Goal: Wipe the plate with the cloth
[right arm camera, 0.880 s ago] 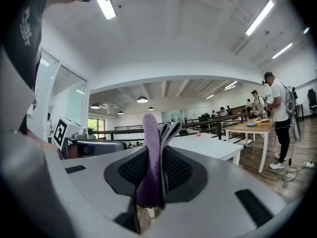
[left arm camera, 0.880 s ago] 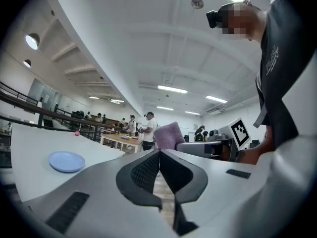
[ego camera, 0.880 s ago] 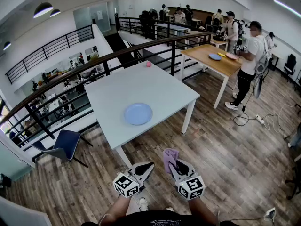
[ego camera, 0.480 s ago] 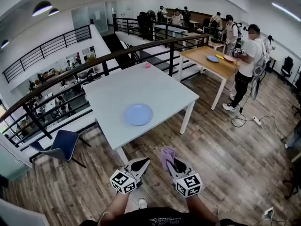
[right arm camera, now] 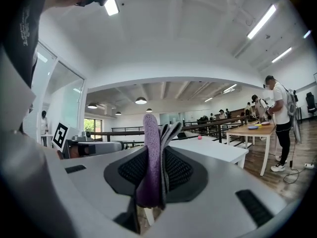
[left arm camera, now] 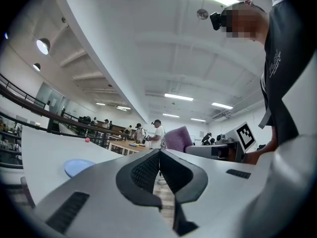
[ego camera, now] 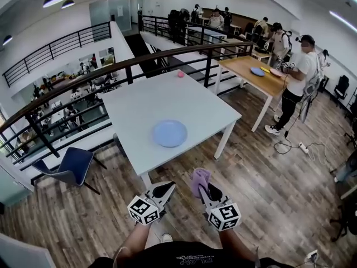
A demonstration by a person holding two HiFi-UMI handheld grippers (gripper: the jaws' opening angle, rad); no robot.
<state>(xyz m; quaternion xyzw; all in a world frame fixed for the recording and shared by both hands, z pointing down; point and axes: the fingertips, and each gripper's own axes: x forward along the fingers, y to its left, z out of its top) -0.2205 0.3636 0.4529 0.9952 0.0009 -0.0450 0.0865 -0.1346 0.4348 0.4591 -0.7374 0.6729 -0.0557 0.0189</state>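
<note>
Wood-plank flooring fills the head view, with a smooth white rectangular table [ego camera: 145,102] set at centre. A round, flat, pale blue plate [ego camera: 170,133] lies on it towards the near edge, and a small pink ball [ego camera: 181,74] is seen near the far edge. At lower centre, the left gripper [ego camera: 166,187] and right gripper [ego camera: 202,187] are held side by side, short of the table. In the left gripper view, the dark ribbed jaws are closed together on nothing. In the right gripper view, a fuzzy purple cloth [right arm camera: 151,157], folded, is clamped upright between the jaws.
</note>
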